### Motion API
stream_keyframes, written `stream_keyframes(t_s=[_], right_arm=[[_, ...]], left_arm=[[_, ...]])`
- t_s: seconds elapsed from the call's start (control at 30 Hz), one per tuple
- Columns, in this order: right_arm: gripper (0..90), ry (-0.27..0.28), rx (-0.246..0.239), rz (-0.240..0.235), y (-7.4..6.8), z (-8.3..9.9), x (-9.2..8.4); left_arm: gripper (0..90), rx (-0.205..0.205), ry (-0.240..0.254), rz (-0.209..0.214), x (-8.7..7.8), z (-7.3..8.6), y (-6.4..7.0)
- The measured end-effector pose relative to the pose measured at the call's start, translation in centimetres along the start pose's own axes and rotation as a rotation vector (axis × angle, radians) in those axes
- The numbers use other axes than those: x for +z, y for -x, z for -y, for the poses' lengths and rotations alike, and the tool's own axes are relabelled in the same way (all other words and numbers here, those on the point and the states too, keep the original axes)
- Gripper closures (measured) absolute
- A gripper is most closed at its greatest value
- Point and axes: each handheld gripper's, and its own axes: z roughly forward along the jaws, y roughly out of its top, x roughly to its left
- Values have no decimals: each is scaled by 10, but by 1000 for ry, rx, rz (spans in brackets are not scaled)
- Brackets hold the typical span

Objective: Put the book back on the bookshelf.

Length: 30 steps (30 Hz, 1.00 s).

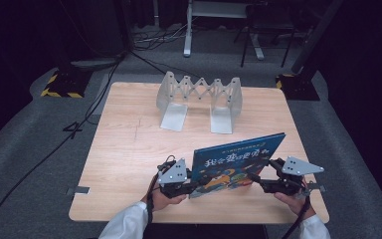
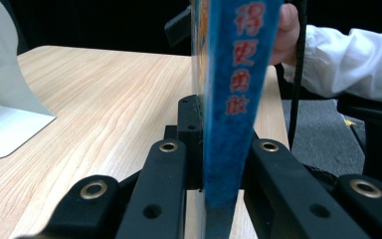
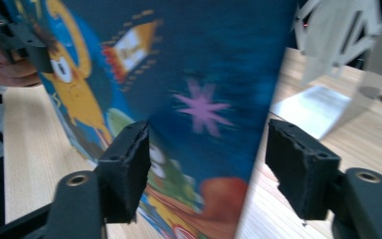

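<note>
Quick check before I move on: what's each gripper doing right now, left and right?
Left gripper: shut on the spine edge of the blue picture book, held upright.
Right gripper: open, its jaws astride the book's other edge with gaps showing.

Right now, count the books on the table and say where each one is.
1: the blue picture book stands upright at the table's near edge, between the left gripper and right gripper. None in the bookend rack.

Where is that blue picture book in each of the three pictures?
High view: book standing low centre, between both grippers.
Left gripper view: its blue spine edge-on, centre, between the black jaws.
Right gripper view: its cover across left and centre.
Shared landmark: the metal bookend rack.
</note>
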Motion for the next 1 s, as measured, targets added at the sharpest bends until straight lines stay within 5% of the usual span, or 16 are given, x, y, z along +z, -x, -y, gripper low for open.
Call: stream_keyframes(t_s=[0.53,1.0], right_arm=[[398,-1,-21,40,-8,0,6],[402,16,-13,38,-8,3,6]], left_arm=[[789,-36,72,-33,6,-4,0],[795,-46,121,-8,11,-5,-3]])
